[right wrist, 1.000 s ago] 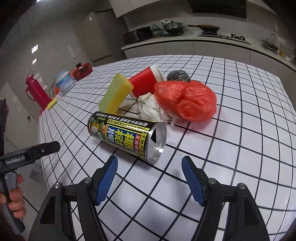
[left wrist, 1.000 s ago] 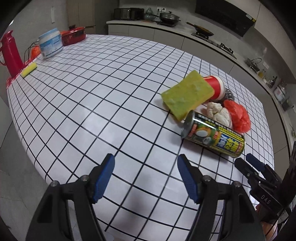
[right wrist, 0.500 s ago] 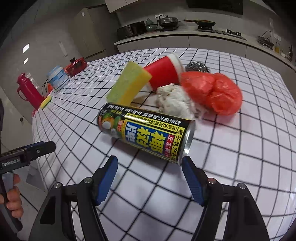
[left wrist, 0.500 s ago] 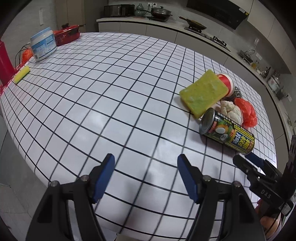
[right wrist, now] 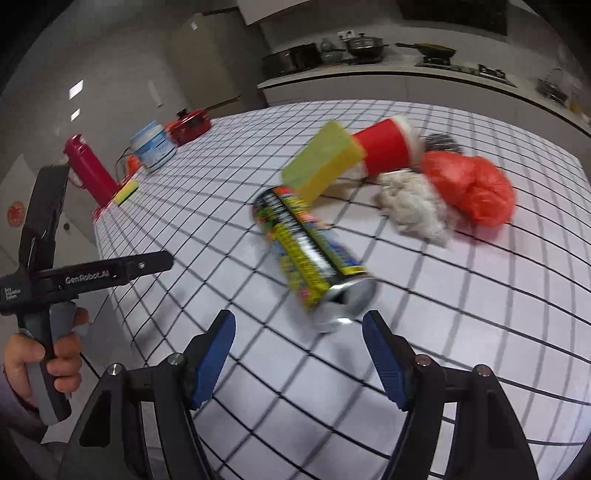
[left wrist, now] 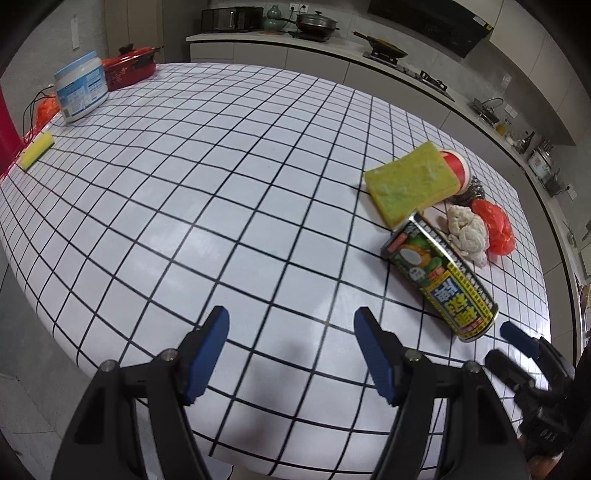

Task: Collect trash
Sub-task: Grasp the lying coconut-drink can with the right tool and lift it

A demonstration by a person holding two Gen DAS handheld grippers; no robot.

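A drink can (left wrist: 439, 282) lies on its side on the checked table (left wrist: 207, 192); it also shows in the right wrist view (right wrist: 310, 254), open end toward me. Beyond it lie a yellow-green sponge (right wrist: 321, 164), a red paper cup (right wrist: 388, 147), a crumpled white tissue (right wrist: 413, 208), a red plastic bag (right wrist: 472, 188) and a steel scourer (right wrist: 441, 142). My right gripper (right wrist: 299, 341) is open, just short of the can's open end. My left gripper (left wrist: 291, 343) is open and empty over the near table edge, left of the can.
At the table's far left stand a white tub (left wrist: 81, 92), a red pot (left wrist: 129, 70), a red flask (right wrist: 88, 171) and a small yellow sponge (left wrist: 37, 149). A kitchen counter with pans (left wrist: 317, 26) runs behind. The table edge is close below both grippers.
The right gripper has swung round and closed in on the can's open end. The left gripper has drawn back toward the near table edge. Both stay open.
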